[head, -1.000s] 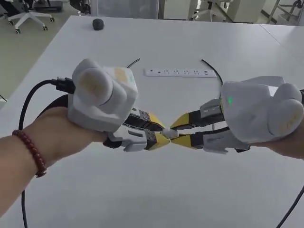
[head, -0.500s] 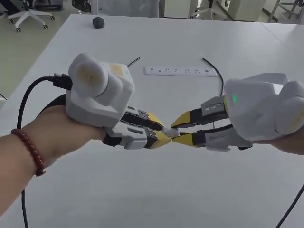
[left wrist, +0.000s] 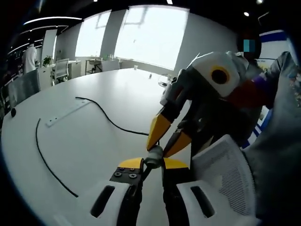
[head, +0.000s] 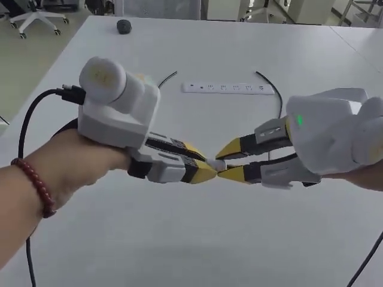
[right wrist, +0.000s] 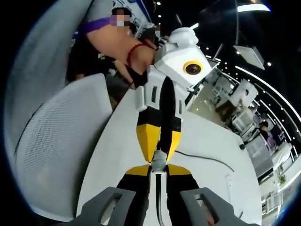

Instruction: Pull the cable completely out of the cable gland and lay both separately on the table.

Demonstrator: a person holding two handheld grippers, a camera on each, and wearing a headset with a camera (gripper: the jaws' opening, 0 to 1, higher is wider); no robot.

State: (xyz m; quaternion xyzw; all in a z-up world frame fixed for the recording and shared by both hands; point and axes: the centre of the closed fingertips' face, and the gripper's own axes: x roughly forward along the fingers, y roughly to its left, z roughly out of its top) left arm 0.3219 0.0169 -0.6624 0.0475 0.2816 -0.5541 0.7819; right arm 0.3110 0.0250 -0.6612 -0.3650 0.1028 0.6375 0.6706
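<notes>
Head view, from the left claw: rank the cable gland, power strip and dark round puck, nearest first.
1. cable gland: pinched at the left claw tips.
2. power strip: farther out, centre, beyond both claws.
3. dark round puck: far end, to the left.

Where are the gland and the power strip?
gland point(left wrist: 154, 155): left gripper view, on its round grey body.
power strip point(head: 227, 89): head view, on the middle of its top face.

Head view from above the table point(head: 179, 239); both gripper views close, nose to nose, cable gland point(left wrist: 154, 154) shared.
</notes>
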